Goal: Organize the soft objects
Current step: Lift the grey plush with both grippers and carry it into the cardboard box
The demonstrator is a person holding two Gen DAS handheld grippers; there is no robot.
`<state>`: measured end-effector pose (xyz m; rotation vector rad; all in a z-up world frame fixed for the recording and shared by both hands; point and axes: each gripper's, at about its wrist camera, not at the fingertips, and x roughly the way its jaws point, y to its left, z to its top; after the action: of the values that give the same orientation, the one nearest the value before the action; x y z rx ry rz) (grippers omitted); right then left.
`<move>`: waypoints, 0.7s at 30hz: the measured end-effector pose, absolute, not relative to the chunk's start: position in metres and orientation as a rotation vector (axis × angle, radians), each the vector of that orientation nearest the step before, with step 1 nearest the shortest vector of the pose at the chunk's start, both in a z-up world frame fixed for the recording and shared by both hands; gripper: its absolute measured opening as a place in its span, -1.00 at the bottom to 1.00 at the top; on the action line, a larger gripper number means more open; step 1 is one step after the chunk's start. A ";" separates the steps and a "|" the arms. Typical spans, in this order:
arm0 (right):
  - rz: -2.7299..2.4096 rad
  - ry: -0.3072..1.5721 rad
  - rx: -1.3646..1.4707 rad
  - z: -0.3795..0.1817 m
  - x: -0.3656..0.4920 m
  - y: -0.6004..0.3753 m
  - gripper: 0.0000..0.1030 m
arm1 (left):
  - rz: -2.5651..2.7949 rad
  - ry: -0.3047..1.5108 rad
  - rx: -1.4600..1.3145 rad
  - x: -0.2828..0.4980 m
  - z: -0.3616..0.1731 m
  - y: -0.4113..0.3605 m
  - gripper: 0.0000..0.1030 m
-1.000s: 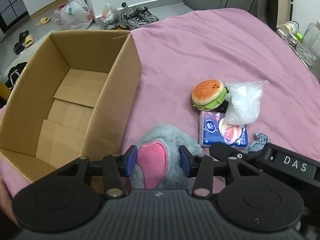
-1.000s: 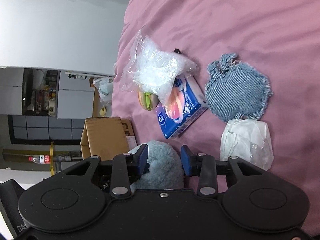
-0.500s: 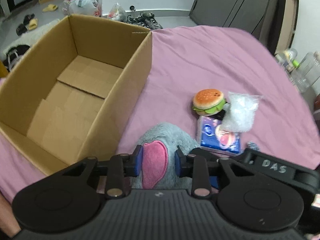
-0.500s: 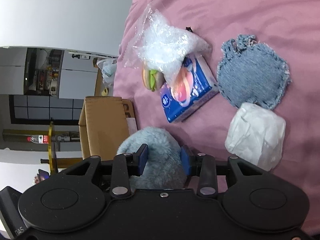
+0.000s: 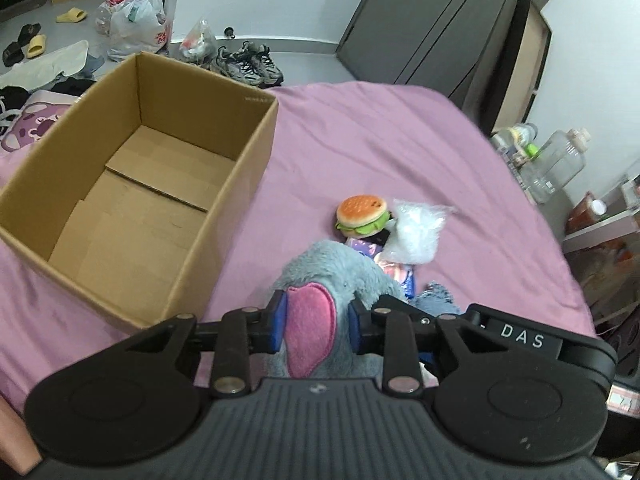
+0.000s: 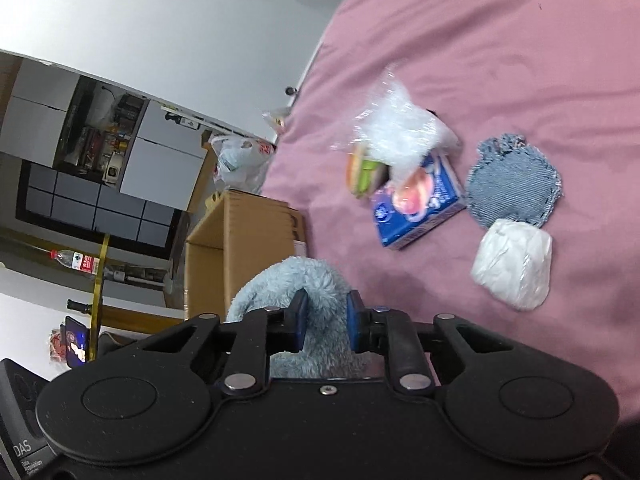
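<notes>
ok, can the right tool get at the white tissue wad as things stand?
Probably not yet: the right tool is shut on the blue plush, as is the left tool. The white tissue wad lies bare on the pink bedspread, nothing covering it.

My bed (image 5: 380, 140) wore a pink-purple sheet. On it sat an open cardboard box (image 5: 224, 216), and well apart a burger plush (image 5: 362, 214), plastic bag (image 5: 412, 232), tissue pack (image 6: 416, 208), denim pad (image 6: 514, 180) and white bundle (image 6: 514, 264).
</notes>
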<state>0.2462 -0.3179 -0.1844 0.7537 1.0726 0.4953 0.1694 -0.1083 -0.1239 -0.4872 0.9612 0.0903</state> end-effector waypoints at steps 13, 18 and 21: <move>0.491 0.955 0.662 -0.136 0.225 -0.271 -0.62 | 0.032 0.864 -0.557 0.139 -0.083 -0.060 -0.44; 0.487 0.920 0.630 -0.122 0.217 -0.247 -0.62 | 0.026 0.825 -0.562 0.131 -0.069 -0.041 -0.44; 0.491 0.903 0.609 -0.115 0.215 -0.235 -0.62 | 0.020 0.808 -0.578 0.126 -0.064 -0.028 -0.44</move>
<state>0.2154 -0.2348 -0.1148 0.6088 0.9033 0.4912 0.1264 -0.0284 -0.0641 -0.5776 0.8080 0.0201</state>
